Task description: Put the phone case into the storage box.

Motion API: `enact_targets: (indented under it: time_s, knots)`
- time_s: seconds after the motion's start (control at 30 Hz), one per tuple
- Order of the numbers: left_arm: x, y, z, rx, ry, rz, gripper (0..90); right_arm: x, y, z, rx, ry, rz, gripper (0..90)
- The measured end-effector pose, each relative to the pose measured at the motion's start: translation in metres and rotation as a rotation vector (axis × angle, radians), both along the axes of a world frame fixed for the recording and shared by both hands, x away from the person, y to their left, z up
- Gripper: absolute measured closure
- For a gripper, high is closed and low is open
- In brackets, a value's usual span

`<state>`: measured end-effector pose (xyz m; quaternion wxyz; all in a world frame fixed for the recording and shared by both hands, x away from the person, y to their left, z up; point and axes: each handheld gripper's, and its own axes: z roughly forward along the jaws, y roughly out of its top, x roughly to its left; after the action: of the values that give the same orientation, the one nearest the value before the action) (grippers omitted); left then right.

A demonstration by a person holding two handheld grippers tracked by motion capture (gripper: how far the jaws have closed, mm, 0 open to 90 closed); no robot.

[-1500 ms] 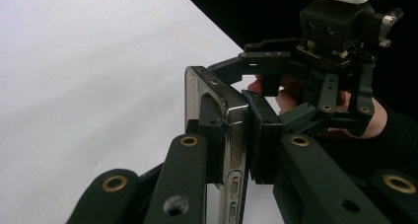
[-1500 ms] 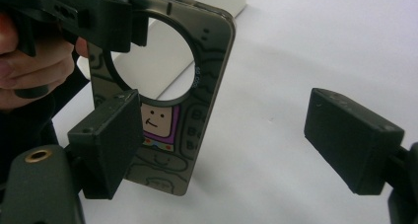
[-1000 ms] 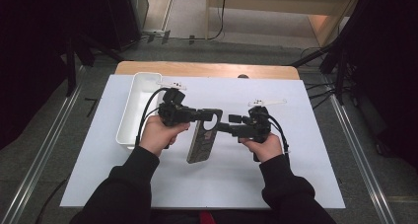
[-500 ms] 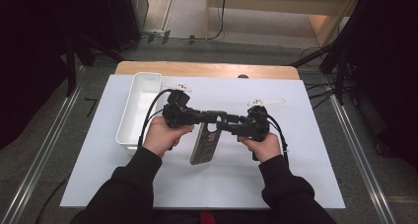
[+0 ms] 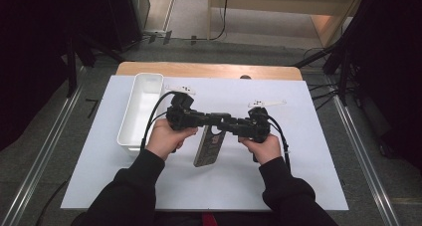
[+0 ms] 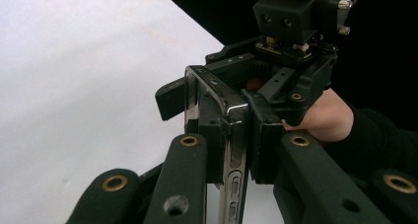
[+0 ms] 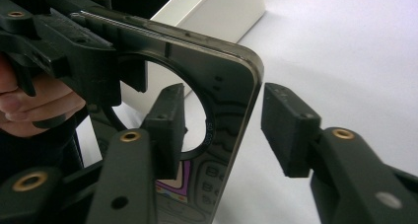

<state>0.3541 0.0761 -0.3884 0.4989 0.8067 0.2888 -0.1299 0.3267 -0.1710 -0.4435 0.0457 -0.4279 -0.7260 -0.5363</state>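
- Phone case (image 5: 208, 145), dark with a round cut-out and a shiny edge, hangs above the white table sheet (image 5: 308, 151) near the sheet's middle, its long side running from 12 towards 6 o'clock in the high view.
- Left gripper (image 5: 215, 120) is clamped on the case's upper end; in the left gripper view (image 6: 235, 135) both pads press the case's thin edge from either side.
- Right gripper (image 5: 225, 124) comes in from 3 o'clock, tips meeting the left gripper's over the case.
- In the right gripper view (image 7: 219, 123) its jaws have just been closing, with the case's corner between them; the left-hand pad lies at the case, the right-hand pad stands just clear of the edge.
- White tray (image 5: 142, 111) sits on the sheet at 9 o'clock from the left hand (image 5: 166, 139).
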Motion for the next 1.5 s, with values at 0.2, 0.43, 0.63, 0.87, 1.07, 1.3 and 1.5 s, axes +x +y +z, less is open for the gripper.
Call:
enact_targets:
  time_s: [0.2, 0.43, 0.63, 0.87, 1.07, 1.3, 1.5]
  knots:
    - [-0.0001, 0.0000, -0.0009, -0.006, -0.004, 0.000, 79.3, -0.0002, -0.0010, -0.0007, 0.015, 0.000, -0.001, 64.6]
    - [-0.0002, -0.0001, -0.0014, -0.008, -0.011, -0.005, 79.1, -0.0011, -0.0027, 0.0009, 0.011, 0.002, -0.015, 68.2]
    - [0.0001, 0.0008, -0.0012, -0.014, -0.015, 0.000, 78.9, -0.0023, -0.0024, 0.0025, 0.002, -0.009, -0.020, 69.0]
    - [-0.0004, 0.0009, -0.0008, -0.013, -0.023, 0.011, 75.0, -0.0032, -0.0032, 0.0035, -0.014, -0.024, -0.027, 69.3]
    - [-0.0004, 0.0007, 0.0004, -0.026, -0.022, 0.020, 52.7, -0.0035, -0.0050, 0.0049, -0.016, -0.031, -0.041, 69.4]
    - [-0.0050, -0.0024, 0.0040, 0.008, -0.099, 0.034, 38.5, -0.0036, -0.0075, 0.0066, -0.024, -0.034, -0.053, 69.4]
    - [-0.0063, -0.0040, 0.0049, 0.049, -0.125, 0.046, 30.7, -0.0037, -0.0097, 0.0077, -0.029, -0.042, -0.066, 69.4]
